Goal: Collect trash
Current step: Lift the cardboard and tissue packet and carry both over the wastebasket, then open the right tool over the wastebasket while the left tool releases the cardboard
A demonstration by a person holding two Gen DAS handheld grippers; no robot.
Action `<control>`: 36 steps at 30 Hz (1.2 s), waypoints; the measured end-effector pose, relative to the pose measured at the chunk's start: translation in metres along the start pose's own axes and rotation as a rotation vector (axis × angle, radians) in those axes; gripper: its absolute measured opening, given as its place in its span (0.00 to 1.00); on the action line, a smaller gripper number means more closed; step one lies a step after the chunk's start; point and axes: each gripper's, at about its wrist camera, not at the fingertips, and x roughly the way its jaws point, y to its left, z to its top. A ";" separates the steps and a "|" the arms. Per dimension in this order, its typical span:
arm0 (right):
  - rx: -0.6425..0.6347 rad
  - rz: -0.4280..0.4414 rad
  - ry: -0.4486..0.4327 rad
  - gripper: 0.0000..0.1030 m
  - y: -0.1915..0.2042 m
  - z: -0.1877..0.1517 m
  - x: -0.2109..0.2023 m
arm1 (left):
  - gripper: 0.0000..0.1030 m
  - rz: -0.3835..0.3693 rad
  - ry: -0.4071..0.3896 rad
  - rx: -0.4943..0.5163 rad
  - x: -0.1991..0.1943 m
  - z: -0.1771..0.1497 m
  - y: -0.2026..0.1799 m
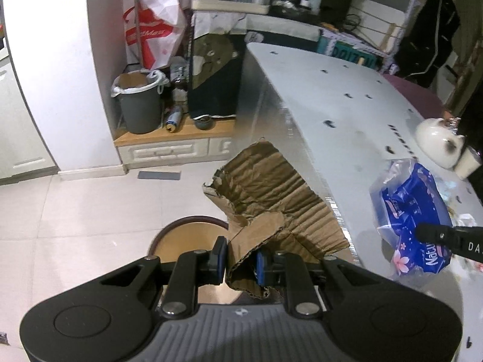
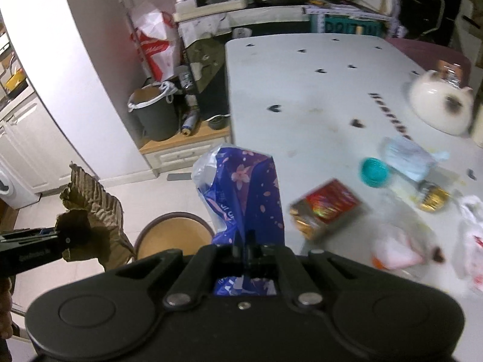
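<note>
Cardboard scrap [image 1: 271, 199] in left claw [image 1: 240, 261], blue plastic wrapper [image 2: 241, 193] in right claw [image 2: 249, 241]; both off the surface [image 2: 317, 96].
Cardboard: light, stiff-ish, creased, pinched at torn edge, grip looks OK. Wrapper: limp, slick, prob. slips; jaws fully closed on a bunched part. Lined bin [image 1: 140, 102] far across floor.

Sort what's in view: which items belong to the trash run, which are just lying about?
Job:
torn brown cardboard piece
blue flowered plastic wrapper
grey lined bin
red foil packet

Just there:
white ceramic teapot
round brown stool
</note>
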 end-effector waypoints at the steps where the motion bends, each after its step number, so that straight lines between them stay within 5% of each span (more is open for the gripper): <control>1: -0.005 0.004 0.007 0.01 0.008 0.005 0.008 | 0.20 0.005 0.006 -0.006 0.004 0.002 0.007; 14: -0.067 0.067 0.176 0.01 0.085 0.038 0.124 | 0.20 0.077 0.166 -0.104 0.080 0.023 0.087; 23: -0.007 0.104 0.325 0.02 0.098 0.037 0.209 | 0.20 0.109 0.338 -0.093 0.157 0.021 0.114; 25: 0.004 0.117 0.347 0.04 0.100 0.035 0.223 | 0.20 0.112 0.369 -0.081 0.171 0.019 0.118; 30: 0.028 0.124 0.368 0.28 0.102 0.028 0.246 | 0.20 0.120 0.418 -0.055 0.197 0.015 0.121; 36: 0.045 0.126 0.377 0.31 0.096 0.024 0.248 | 0.23 0.111 0.445 -0.037 0.212 0.010 0.115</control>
